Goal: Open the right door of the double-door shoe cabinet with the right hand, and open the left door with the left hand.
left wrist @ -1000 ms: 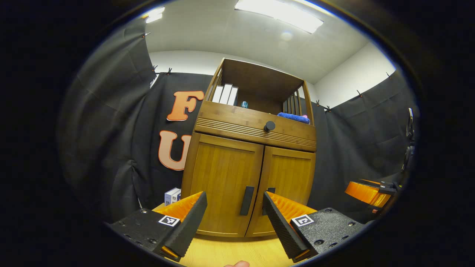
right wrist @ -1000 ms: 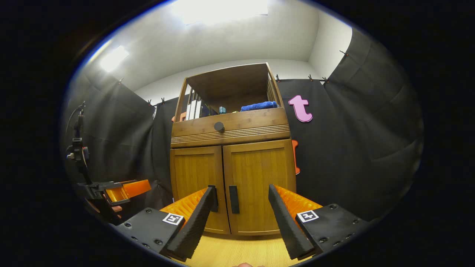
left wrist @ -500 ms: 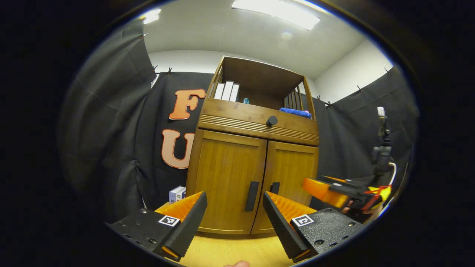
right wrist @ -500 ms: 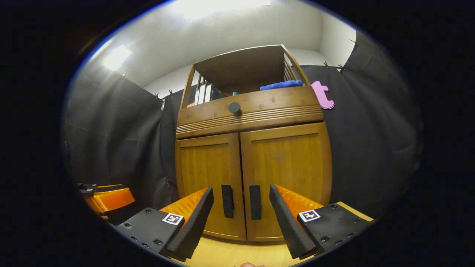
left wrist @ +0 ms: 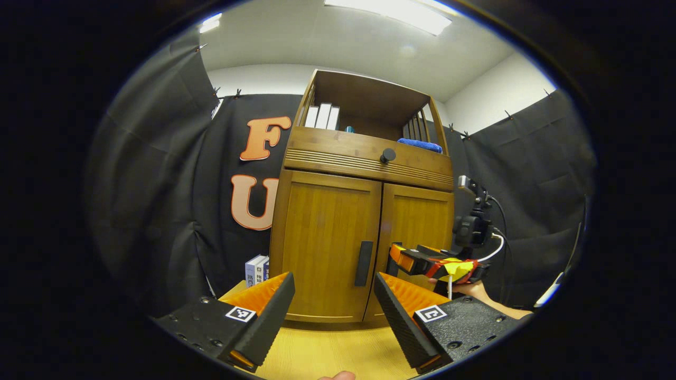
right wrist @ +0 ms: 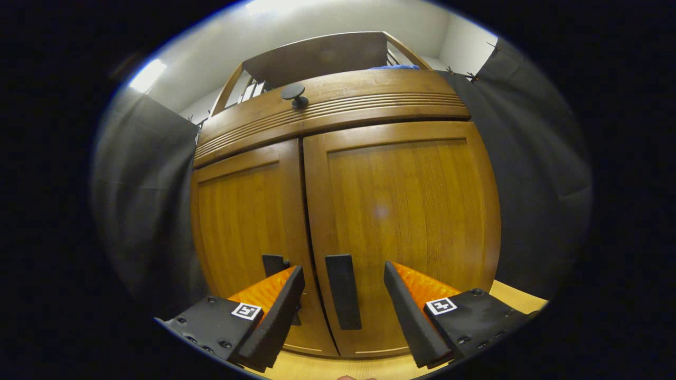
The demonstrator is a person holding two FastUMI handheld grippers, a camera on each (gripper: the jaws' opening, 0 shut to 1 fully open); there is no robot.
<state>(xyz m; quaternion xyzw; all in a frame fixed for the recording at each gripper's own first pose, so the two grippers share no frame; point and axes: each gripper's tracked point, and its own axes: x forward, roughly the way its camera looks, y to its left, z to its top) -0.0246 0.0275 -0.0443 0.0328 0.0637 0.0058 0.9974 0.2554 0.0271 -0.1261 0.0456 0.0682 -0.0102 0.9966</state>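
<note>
Fingers of my right gripper (right wrist: 343, 316) stood spread wide, nothing between them but air, with the dark upright handle (right wrist: 343, 292) of the right door (right wrist: 406, 221) framed in the gap just ahead. I could not tell whether they touched it. My left gripper (left wrist: 332, 316) was likewise spread and empty, held farther back over the pale wooden floor (left wrist: 317, 353), its fingers aimed at the left door (left wrist: 327, 237) and its handle (left wrist: 364, 263).

From the left gripper view I saw my right gripper (left wrist: 404, 258) off to the right, close to the right door's (left wrist: 417, 232) front, with my hand (left wrist: 470, 289) behind it. Both doors of the shoe cabinet (left wrist: 364, 211) were shut, their inner edges meeting at the middle, a handle on each side of the seam.

Above the doors ran a ribbed drawer front with a round black knob (left wrist: 387, 155). Higher and farther, the open shelf held some white books (left wrist: 322, 117) on the left and a blue cloth (left wrist: 420, 144) on the right. Small boxes (left wrist: 257, 270) sat on the floor left of the cabinet, against the black cloth wall.
</note>
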